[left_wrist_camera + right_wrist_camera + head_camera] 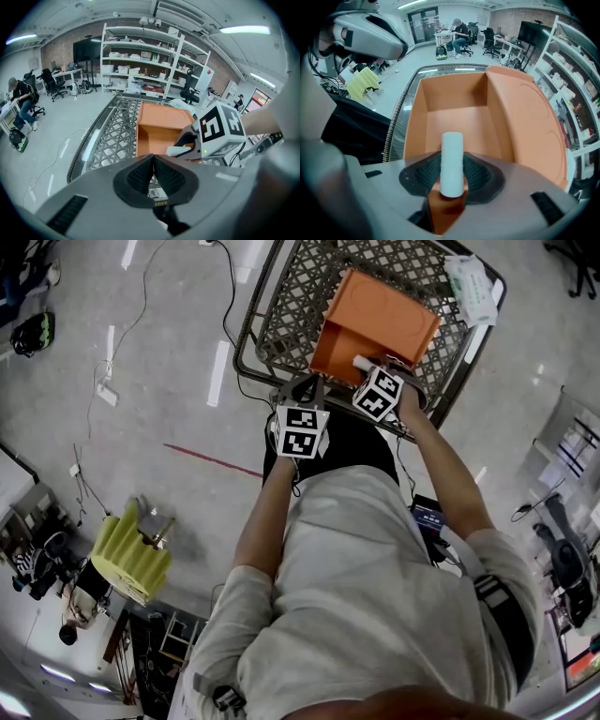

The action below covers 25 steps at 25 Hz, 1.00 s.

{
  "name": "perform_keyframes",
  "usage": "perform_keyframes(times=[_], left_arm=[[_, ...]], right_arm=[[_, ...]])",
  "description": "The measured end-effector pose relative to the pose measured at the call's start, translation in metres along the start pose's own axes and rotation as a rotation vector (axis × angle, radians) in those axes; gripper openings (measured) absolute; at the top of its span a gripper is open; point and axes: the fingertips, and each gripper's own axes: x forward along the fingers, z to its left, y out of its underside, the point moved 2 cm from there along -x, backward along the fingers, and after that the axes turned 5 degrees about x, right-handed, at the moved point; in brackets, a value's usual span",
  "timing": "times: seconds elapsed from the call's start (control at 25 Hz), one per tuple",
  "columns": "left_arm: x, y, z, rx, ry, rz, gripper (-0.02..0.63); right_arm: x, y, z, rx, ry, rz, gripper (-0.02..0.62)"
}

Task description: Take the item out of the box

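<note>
An open orange cardboard box (375, 320) lies in the mesh basket of a shopping cart (291, 296). Its inside (454, 112) looks bare, and its lid (529, 122) stands open to the right. My right gripper (452, 157) is shut on a white cylinder (452, 161), which points out over the box's near edge. From the head view the cylinder (362, 362) pokes out of the right gripper (370, 369) at the box's near rim. My left gripper (153, 157) is shut with nothing in it, just outside the cart's near rim, left of the right gripper (183, 145).
The cart's metal rim (89, 140) runs round the box. A white packet (473, 287) lies at the basket's far right corner. A yellow foam block (131, 554) sits on the floor to the left. Shelving (140, 61) stands beyond the cart, and a seated person (21, 98) is far left.
</note>
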Motion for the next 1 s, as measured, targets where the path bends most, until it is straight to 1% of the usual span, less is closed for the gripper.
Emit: perform_keyframes(times=[0.16, 0.36, 0.48, 0.64, 0.8, 0.92, 1.0], left_arm=[[0.0, -0.005, -0.001, 0.011, 0.014, -0.009, 0.011], [-0.005, -0.011, -0.002, 0.029, 0.04, -0.008, 0.011], [-0.007, -0.021, 0.0, 0.051, 0.048, -0.027, 0.011], [-0.004, -0.031, 0.002, 0.083, 0.071, -0.038, 0.011], [0.004, -0.04, 0.003, 0.101, 0.081, -0.041, 0.011], [0.012, -0.045, 0.001, 0.133, 0.113, -0.044, 0.011], [0.013, -0.05, 0.0, 0.14, 0.132, -0.046, 0.011]], right_arm=[[-0.004, -0.006, -0.004, 0.024, 0.03, -0.024, 0.138], [-0.027, -0.021, -0.009, 0.125, 0.061, -0.123, 0.137], [-0.04, -0.028, -0.013, 0.204, 0.088, -0.194, 0.137], [-0.063, -0.036, -0.021, 0.338, 0.16, -0.289, 0.137], [-0.081, -0.037, -0.027, 0.462, 0.205, -0.397, 0.137], [-0.091, -0.03, -0.028, 0.562, 0.25, -0.439, 0.137], [-0.098, -0.027, -0.027, 0.611, 0.275, -0.458, 0.137]])
